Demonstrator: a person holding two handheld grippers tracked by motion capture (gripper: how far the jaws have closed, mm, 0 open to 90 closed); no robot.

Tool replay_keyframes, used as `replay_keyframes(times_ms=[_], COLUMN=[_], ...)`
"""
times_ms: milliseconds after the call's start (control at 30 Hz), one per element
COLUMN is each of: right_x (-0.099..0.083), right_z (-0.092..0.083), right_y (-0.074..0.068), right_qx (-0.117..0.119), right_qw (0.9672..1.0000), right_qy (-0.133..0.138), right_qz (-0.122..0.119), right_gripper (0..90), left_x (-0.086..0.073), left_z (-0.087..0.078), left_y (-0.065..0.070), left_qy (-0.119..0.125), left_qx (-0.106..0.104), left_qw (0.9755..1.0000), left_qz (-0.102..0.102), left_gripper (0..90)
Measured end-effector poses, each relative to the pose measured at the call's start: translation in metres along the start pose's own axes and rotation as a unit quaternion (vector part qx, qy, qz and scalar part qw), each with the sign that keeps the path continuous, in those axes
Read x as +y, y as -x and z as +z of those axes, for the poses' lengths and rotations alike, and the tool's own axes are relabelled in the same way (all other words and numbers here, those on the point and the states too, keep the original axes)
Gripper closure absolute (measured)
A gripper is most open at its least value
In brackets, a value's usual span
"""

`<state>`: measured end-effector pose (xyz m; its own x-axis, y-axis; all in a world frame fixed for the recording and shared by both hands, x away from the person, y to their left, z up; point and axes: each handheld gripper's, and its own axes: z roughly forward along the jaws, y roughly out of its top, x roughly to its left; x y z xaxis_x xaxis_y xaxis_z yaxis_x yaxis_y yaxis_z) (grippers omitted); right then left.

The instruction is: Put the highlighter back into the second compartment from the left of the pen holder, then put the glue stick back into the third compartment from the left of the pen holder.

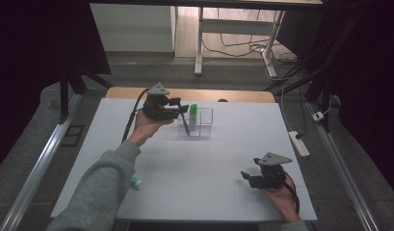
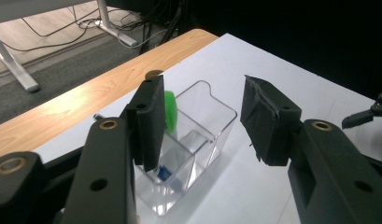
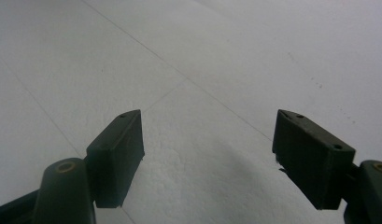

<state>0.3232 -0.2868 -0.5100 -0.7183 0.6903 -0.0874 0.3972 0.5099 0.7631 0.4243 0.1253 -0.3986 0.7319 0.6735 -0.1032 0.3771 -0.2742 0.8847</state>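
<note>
A clear divided organiser [image 1: 197, 122] stands on the white table top [image 1: 199, 168] toward its far edge, with a marker [image 1: 193, 109] upright in its far-left compartment and a pen [image 1: 184, 123] leaning in a near one. The left gripper [image 1: 182, 107] hangs just left of the organiser; the right gripper [image 1: 246, 177] sits well apart at the near right. Another marker [image 1: 136, 182] lies on the table at the near left, beside the sleeve [image 1: 96, 192].

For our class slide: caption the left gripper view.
Open left gripper above a clear divided organizer holding a green item.
</note>
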Motion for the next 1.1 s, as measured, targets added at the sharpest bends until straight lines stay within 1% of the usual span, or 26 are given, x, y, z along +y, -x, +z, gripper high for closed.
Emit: replay_keyframes(times_ms=[67,167,233,300,367,433,467,533,667,700,800,933,1000,1100], right_x=[0.000,0.000,0.000,0.000,-0.001,-0.001,-0.001,0.000,0.000,0.000,0.000,0.000,0.001,0.001], right_z=[-0.001,-0.001,-0.001,-0.001,0.000,-0.001,-0.001,-0.001,0.000,-0.001,-0.001,0.000,0.000,0.000], right_y=[0.000,0.001,0.000,0.000,0.000,0.001,0.001,0.000,-0.001,-0.001,0.000,-0.001,-0.002,-0.002], right_qx=[-0.001,0.000,-0.001,-0.002,0.001,0.000,0.001,-0.002,0.000,0.000,0.000,-0.001,-0.001,0.000], right_qw=[1.0000,0.9999,1.0000,1.0000,1.0000,1.0000,1.0000,1.0000,1.0000,1.0000,1.0000,1.0000,1.0000,1.0000], right_qy=[0.005,0.006,0.007,0.000,0.001,0.000,0.003,0.004,0.001,0.000,0.003,0.000,0.000,0.001], right_qz=[0.007,0.010,0.007,0.004,0.007,0.008,0.009,0.004,0.002,0.002,0.003,0.000,0.000,0.001], right_gripper=[24.3,24.3,24.3,24.3,24.3,24.3,24.4,24.4,24.4,24.4,24.4,24.4,24.4,24.4], left_x=[-0.002,-0.006,-0.008,-0.010,-0.013,-0.017,-0.019,-0.023,-0.032,-0.034,-0.040,-0.049,-0.053,-0.059], left_z=[-0.006,-0.014,-0.020,-0.025,-0.030,-0.035,-0.037,-0.042,-0.053,-0.056,-0.065,-0.075,-0.079,-0.084], left_y=[0.000,0.003,0.005,0.008,0.010,0.012,0.013,0.014,0.013,0.012,0.015,0.015,0.016,0.018], left_qy=[0.002,0.002,0.002,0.003,0.004,0.004,0.001,-0.003,-0.004,-0.009,-0.013,-0.018,-0.020,-0.021], left_qx=[-0.001,-0.002,-0.005,-0.006,-0.010,-0.011,-0.011,-0.010,-0.014,-0.018,-0.013,-0.012,-0.013,-0.013], left_qw=[1.0000,1.0000,1.0000,1.0000,0.9999,0.9999,0.9999,0.9999,0.9999,0.9998,0.9997,0.9997,0.9997,0.9997], left_qz=[0.000,0.003,0.004,0.005,0.004,0.001,0.002,0.007,0.001,0.003,0.013,0.009,0.002,0.002], left_gripper=[49.4,49.6,49.5,49.5,49.5,49.4,49.4,49.2,49.2,49.0,48.5,48.1,47.8,47.5])
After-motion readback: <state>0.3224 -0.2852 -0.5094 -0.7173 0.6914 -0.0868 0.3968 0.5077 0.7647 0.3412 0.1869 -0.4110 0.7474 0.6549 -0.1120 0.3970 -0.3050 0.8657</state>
